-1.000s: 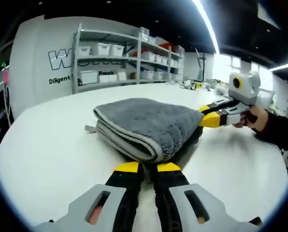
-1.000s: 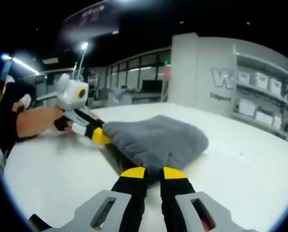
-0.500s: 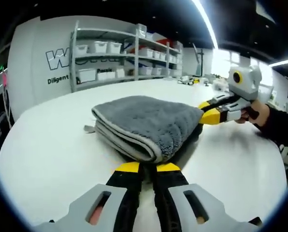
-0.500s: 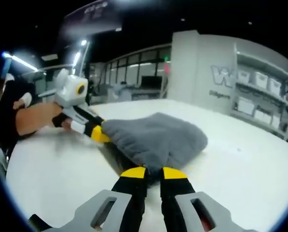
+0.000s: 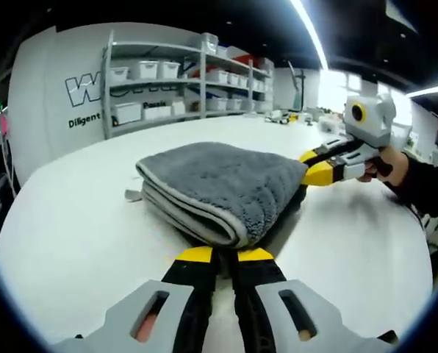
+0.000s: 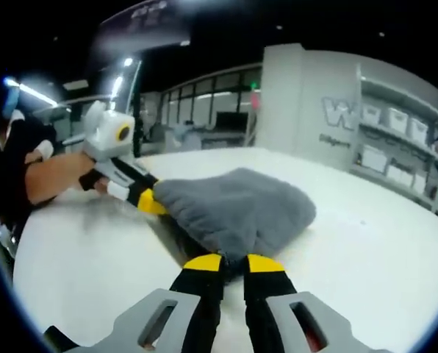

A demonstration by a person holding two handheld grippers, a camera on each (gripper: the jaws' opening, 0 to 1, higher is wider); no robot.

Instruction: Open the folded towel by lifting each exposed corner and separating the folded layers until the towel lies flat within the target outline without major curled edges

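I have both tools clamped on the grey towel [image 5: 223,184], which lies folded on the white counter [image 5: 72,235]. My left tool [image 5: 226,254] has its jaws closed on the near corner of the upper layers. My right tool [image 6: 235,257] has its jaws shut on the adjacent corner, so the 2 grips sit at neighbouring corners, equally close. The fold runs away from me toward the shelving [image 5: 160,81]. The lower layers and any target outline are hidden under the pile.

Folded grey towel [image 5: 223,184] between both grippers' closed jaws
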